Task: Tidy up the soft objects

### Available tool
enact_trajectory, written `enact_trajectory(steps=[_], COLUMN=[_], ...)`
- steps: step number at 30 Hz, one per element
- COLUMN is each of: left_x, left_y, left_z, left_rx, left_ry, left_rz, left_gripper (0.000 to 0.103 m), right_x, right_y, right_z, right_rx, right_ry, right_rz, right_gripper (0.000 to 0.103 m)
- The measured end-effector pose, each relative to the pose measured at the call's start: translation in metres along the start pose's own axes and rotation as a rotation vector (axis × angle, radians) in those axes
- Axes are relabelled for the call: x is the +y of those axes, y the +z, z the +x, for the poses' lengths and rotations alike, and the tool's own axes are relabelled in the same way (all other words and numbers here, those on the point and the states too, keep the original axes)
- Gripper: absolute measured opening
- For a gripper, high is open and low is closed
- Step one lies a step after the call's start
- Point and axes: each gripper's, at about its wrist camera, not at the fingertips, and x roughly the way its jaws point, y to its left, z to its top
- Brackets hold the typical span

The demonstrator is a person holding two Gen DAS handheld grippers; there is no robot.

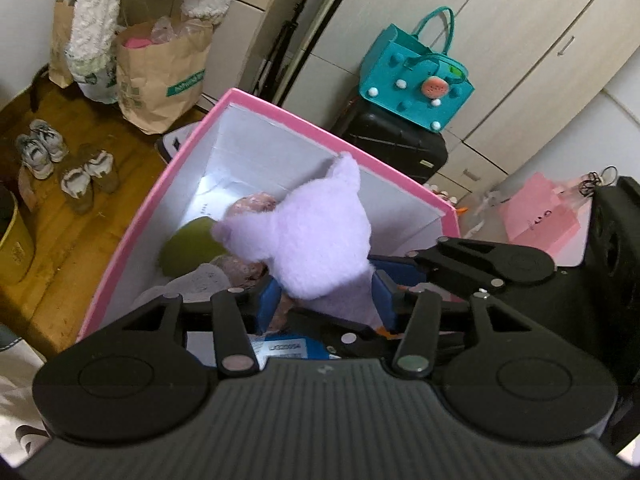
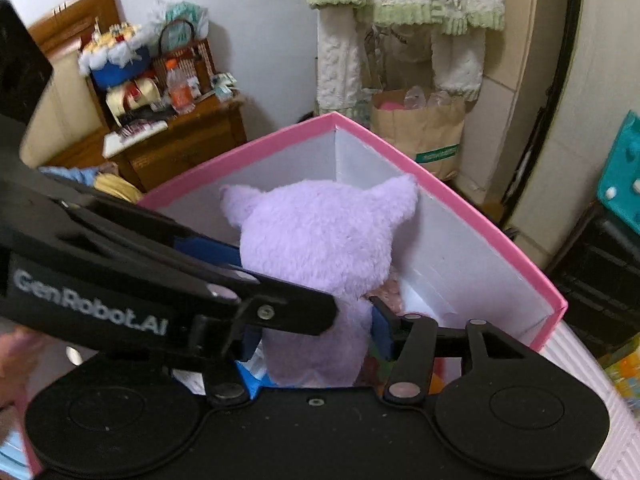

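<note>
A: Cluttered bedroom, wood floor. Lilac plush (image 2: 320, 248) sits inside the pink box (image 1: 120, 240), atop other soft toys.

B: Left gripper (image 1: 326, 300), right gripper (image 2: 316, 332): jaws part-open flanking it; contact unclear. Widen fully, withdraw straight upward.

Pink box (image 1: 188, 152) far corner open; purple plush (image 1: 320, 232) blocks near side.
</note>
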Motion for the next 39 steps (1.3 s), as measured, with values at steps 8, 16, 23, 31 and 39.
enact_trajectory(steps=[8, 16, 23, 31, 39], left_x=[-0.005, -0.037, -0.071, -0.102, -0.124], left_y=[-0.006, -0.022, -0.046, -0.077, -0.103], left_z=[-0.028, -0.067, -0.101, -0.135, -0.153], left_rx=[-0.076, -0.164, -0.201, -0.21, -0.208], left_ry=[0.048, 0.094, 0.078, 0.042, 0.054], left_rz=[0.019, 0.156, 0.271, 0.357, 0.436], left_gripper=[0.055, 0.055, 0.055, 0.057, 0.06], right_x=[-0.009, -0.007, 0.006, 0.017, 0.022], right_y=[-0.009, -0.034, -0.063, -0.099, -0.131], right_z=[-0.027, -0.105, -0.158, -0.21, -0.243], right_rx=[-0.055, -0.195, -0.254, -0.309, -0.344], right_ry=[0.01, 0.029, -0.052, -0.109, -0.165], right_rz=[0.056, 0.091, 0.097, 0.137, 0.195], right_gripper=[0.07, 0.07, 0.071, 0.073, 0.075])
